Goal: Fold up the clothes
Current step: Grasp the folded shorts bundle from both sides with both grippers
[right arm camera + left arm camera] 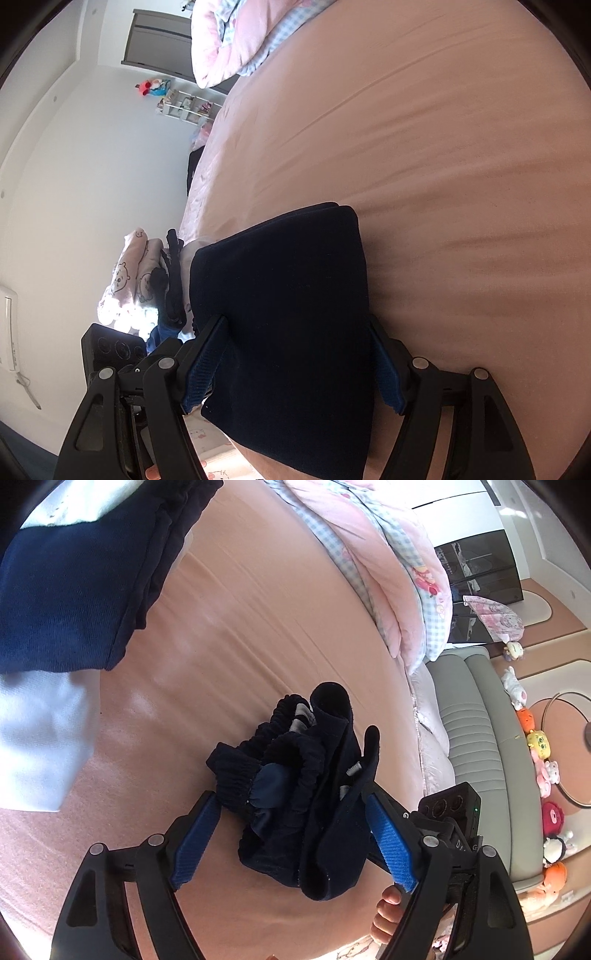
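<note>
Nearest the left wrist camera, the left gripper (291,830) stands with its two blue-padded fingers (391,845) spread wide on either side of a bunched navy garment (306,794), which shows a gathered elastic waistband and a small grey tab. That bundle sits between the fingers on the pink bedsheet (258,609); its right edge seems to brush the right pad, but the left pad stands clear of the cloth, so nothing is pinched. At the lower edge of this view a bare foot (386,915) peeks out beside the gripper's frame. Farther up the sheet at the left lies a stack of folded clothes (74,590), dark blue cloth over white. A pink and checked quilt (373,554) is heaped along the far side of the bed, with a grey padded bench (476,738) and a row of plush toys (539,746) beyond it. From the right wrist camera, the right gripper (295,354) likewise has its fingers wide apart, straddling a folded navy garment (284,314) that lies flat at the edge of the bed; whether the pads press on its sides is hard to judge, since the cloth fills the whole gap. Behind it, off the bed's edge, a pile of pink bear-print fabric (129,280) and dark clothes rests against the white wall (74,184).
</note>
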The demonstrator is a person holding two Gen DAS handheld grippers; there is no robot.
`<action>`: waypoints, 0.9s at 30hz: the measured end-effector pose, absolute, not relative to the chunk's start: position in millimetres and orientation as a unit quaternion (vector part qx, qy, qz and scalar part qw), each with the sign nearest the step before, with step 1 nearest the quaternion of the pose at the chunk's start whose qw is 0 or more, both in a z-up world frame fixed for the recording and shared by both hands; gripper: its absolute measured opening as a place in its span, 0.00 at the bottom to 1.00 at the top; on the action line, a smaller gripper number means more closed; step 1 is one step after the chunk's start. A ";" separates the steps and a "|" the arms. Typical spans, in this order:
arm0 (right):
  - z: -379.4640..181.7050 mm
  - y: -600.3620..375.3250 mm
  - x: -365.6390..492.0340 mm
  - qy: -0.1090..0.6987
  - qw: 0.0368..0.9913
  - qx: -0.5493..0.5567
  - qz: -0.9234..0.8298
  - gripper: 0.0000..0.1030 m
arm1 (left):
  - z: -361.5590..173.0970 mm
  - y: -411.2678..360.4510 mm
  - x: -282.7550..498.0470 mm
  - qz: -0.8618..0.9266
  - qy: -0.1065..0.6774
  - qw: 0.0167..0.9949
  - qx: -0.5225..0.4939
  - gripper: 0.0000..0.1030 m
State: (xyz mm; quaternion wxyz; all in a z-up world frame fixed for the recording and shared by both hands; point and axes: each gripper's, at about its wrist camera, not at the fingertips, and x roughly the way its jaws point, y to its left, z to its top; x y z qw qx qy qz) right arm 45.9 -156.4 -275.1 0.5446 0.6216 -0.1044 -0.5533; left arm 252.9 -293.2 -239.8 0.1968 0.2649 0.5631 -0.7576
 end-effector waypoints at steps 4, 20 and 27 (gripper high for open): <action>-274.6 -159.8 47.3 -0.109 0.540 0.619 -0.560 0.71 | -248.7 -293.8 258.0 -0.750 0.579 0.182 0.263 0.79; -273.7 -164.9 52.6 -0.110 0.519 0.610 -0.589 0.72 | -253.3 -284.1 246.9 -0.747 0.568 0.243 0.245 0.79; -273.6 -159.0 49.7 -0.139 0.504 0.619 -0.586 0.69 | -247.9 -276.5 234.4 -0.759 0.516 0.292 0.267 0.67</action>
